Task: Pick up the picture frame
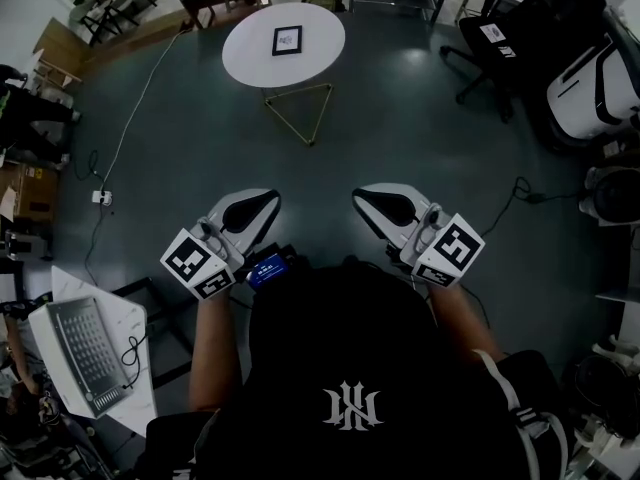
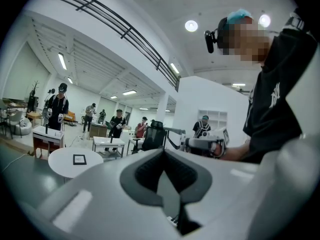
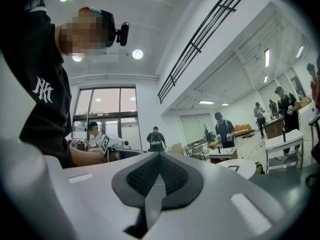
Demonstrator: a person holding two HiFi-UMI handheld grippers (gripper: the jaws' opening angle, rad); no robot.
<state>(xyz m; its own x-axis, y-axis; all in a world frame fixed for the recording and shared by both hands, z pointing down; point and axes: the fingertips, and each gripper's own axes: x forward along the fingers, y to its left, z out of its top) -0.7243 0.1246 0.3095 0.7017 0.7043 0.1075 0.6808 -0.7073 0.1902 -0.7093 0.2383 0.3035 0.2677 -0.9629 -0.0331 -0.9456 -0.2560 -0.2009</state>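
Note:
A small black picture frame (image 1: 287, 40) lies flat on a round white table (image 1: 250, 53) far ahead across the dark floor. My left gripper (image 1: 268, 200) and right gripper (image 1: 360, 197) are held side by side in front of my chest. They point toward the table but are well short of it. Both have their jaws shut with nothing between them. In the left gripper view the picture frame (image 2: 79, 159) shows small at the lower left, beyond the closed left gripper (image 2: 164, 152). In the right gripper view the round table (image 3: 245, 167) sits at the right, past the closed right gripper (image 3: 159, 156).
The round table stands on thin gold wire legs (image 1: 300, 113). A black office chair (image 1: 505, 43) is at the back right. A cable with a power strip (image 1: 102, 197) runs along the floor at left. A white desk with a keyboard (image 1: 85, 353) is at lower left. Several people stand in the background.

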